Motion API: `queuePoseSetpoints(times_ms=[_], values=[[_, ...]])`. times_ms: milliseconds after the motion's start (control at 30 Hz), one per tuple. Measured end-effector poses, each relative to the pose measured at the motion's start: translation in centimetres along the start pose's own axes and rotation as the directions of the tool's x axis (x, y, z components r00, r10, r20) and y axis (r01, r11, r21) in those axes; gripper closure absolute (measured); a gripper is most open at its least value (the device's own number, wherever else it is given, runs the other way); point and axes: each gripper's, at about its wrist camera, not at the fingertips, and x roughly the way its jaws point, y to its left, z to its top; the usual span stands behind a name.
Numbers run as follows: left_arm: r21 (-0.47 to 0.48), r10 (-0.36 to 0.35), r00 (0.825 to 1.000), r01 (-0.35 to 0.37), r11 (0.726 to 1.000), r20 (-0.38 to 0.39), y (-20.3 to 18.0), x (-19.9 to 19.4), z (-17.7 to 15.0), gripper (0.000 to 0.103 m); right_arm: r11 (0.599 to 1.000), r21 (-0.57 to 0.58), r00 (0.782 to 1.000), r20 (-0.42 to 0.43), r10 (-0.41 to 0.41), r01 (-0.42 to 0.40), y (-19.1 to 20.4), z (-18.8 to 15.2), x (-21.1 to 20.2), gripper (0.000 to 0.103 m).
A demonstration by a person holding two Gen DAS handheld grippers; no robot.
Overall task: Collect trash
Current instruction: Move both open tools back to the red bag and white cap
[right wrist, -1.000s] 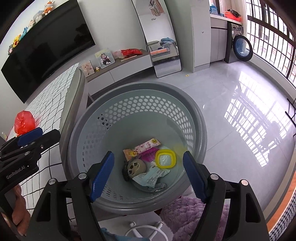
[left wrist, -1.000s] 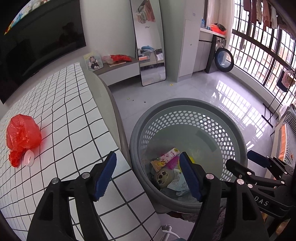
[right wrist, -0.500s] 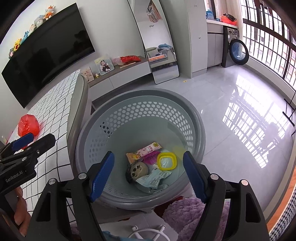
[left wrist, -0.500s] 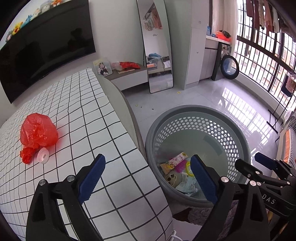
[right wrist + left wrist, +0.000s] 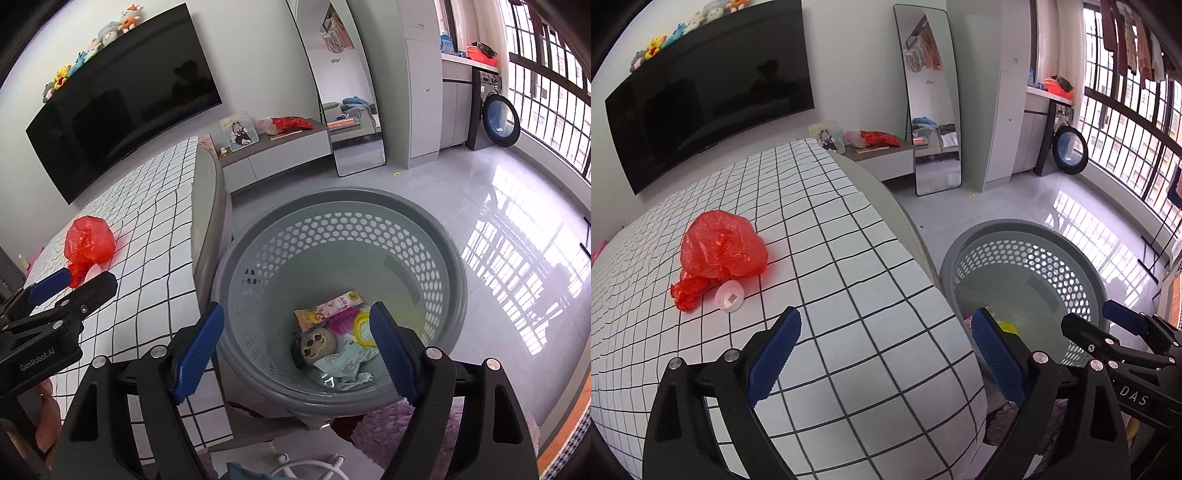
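A crumpled red plastic bag (image 5: 720, 251) lies on the checked bed (image 5: 849, 295), with a small white lid (image 5: 730, 301) touching its near side. My left gripper (image 5: 886, 354) is open and empty above the bed's near corner, short of both. A grey perforated basket (image 5: 443, 258) stands on the floor beside the bed and holds wrappers, a yellow ring and a round doll face (image 5: 317, 342). My right gripper (image 5: 295, 347) is open and empty above the basket. The red bag also shows in the right wrist view (image 5: 88, 243).
A low cabinet (image 5: 882, 158) with a photo frame and a standing mirror (image 5: 931, 125) are beyond the bed. A TV (image 5: 701, 114) hangs on the wall. A purple rug (image 5: 399, 428) lies by the basket. A washing machine (image 5: 1067, 151) stands by the windows.
My left gripper has swung left from over the basket to over the bed, bringing the red bag and lid nearer the centre. My right gripper has risen slightly above the basket.
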Motion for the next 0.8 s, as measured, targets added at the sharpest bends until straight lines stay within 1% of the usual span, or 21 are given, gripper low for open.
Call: queuePoseSetpoints(times_ms=[367,800], values=[[-0.052,0.049,0.999,-0.048,0.998,0.018,5.3,-1.2,-1.1,0.011,0.993,-0.103,0.999,0.012,0.050,-0.049,6.3,0.6,0.4,0.026],[-0.116,0.104,0.994,-0.100,0.988,0.031,11.6,-1.7,-2.3,0.011,0.973,-0.209,0.995,-0.007,0.096,-0.096,13.0,1.1,2.2,0.026]])
